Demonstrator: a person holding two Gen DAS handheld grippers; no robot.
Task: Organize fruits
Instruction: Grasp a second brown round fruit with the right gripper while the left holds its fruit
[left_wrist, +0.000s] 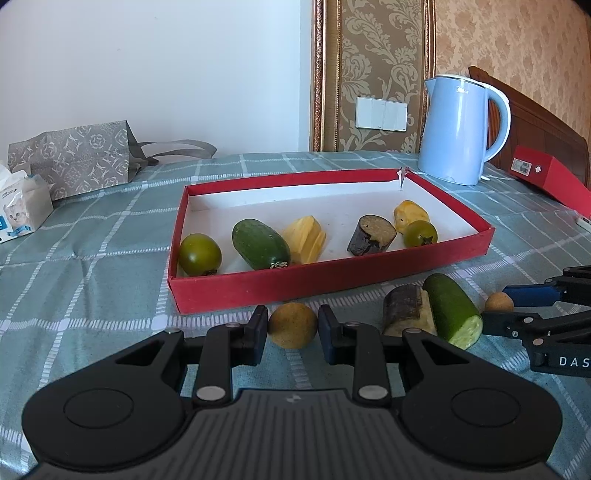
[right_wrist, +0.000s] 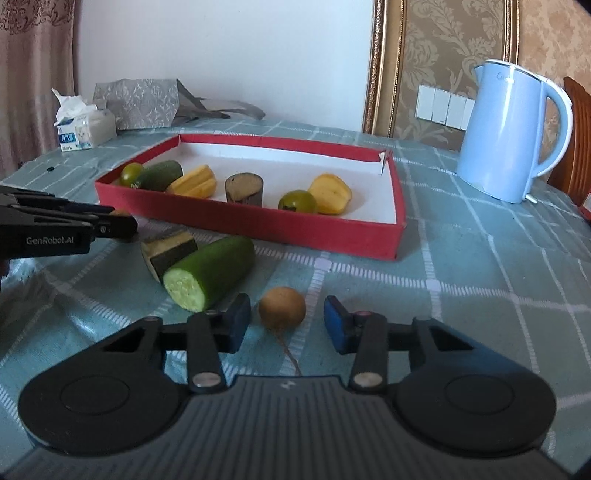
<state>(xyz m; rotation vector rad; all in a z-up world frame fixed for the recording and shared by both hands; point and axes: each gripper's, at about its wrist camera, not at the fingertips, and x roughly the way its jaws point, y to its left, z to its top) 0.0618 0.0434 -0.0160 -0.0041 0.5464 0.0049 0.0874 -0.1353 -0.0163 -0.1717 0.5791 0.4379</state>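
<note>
— Where do your fingers stand?

— My left gripper (left_wrist: 292, 334) is spread around a small brown fruit (left_wrist: 292, 325), pads close on either side but not pinching. My right gripper (right_wrist: 287, 325) is spread wider around its own brown fruit (right_wrist: 282, 308).

— How will they handle?

— Light, round and likely to roll, I judge; I'd close across the widest middle, gently.

— Do the views differ?

— The right view shows a thin stem trailing toward me. The left shows the cut cucumber (left_wrist: 453, 311) and dark chunk (left_wrist: 404, 307) right of my fingers, the red tray (left_wrist: 325, 282) just beyond.
</note>
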